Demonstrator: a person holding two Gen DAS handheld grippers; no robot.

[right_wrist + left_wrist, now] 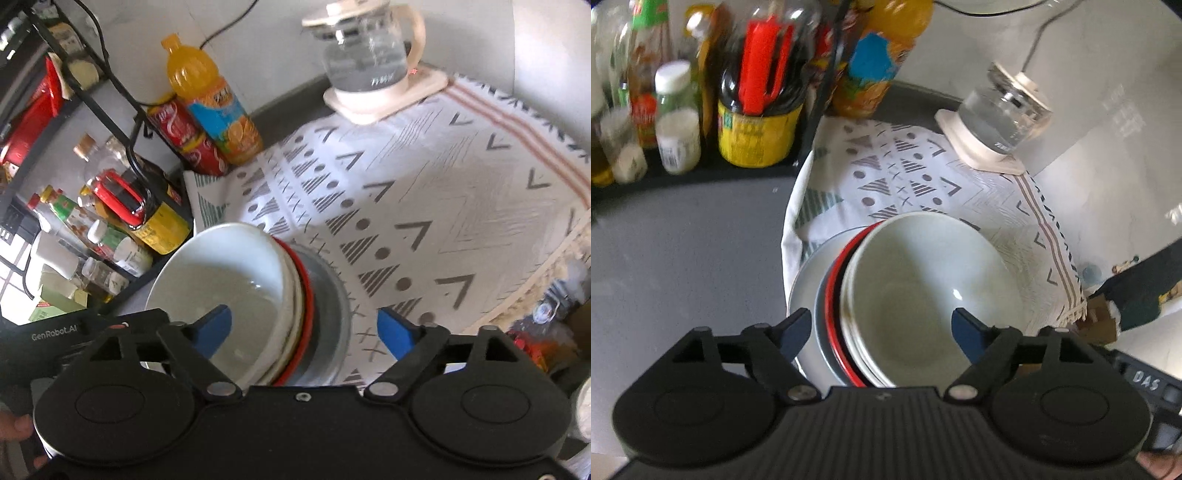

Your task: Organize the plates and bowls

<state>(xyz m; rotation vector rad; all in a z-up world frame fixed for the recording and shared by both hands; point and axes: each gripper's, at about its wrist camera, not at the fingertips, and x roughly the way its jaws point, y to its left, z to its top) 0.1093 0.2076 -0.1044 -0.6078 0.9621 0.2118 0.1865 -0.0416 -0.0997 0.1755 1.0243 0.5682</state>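
Right wrist view: the grey table (155, 284) carries a big white woven cloth with grey triangles, dots and crosses (424, 206). On the cloth's near left part sits the stack of dishes: a smooth, shiny white round bowl (221, 266) on top, a thin red-rimmed dish (304, 291) under it, and a wide grey plate (332, 295) at the bottom. A clear glass kettle with a cream handle (365, 59) stands on a flat cream base at the cloth's far edge. Beside the cloth stand a tall plastic bottle of orange drink with a blue label (214, 99) and a red can (184, 136); their writing is too blurred to read. The right hand-held gripper (306, 328) is wide open, holding nothing, with one blue finger over the bowl and the other over the cloth. The left hand-held gripper (882, 328) is also wide open and empty, its fingers on either side of the stack; its black body reads "GenRobot.AI".
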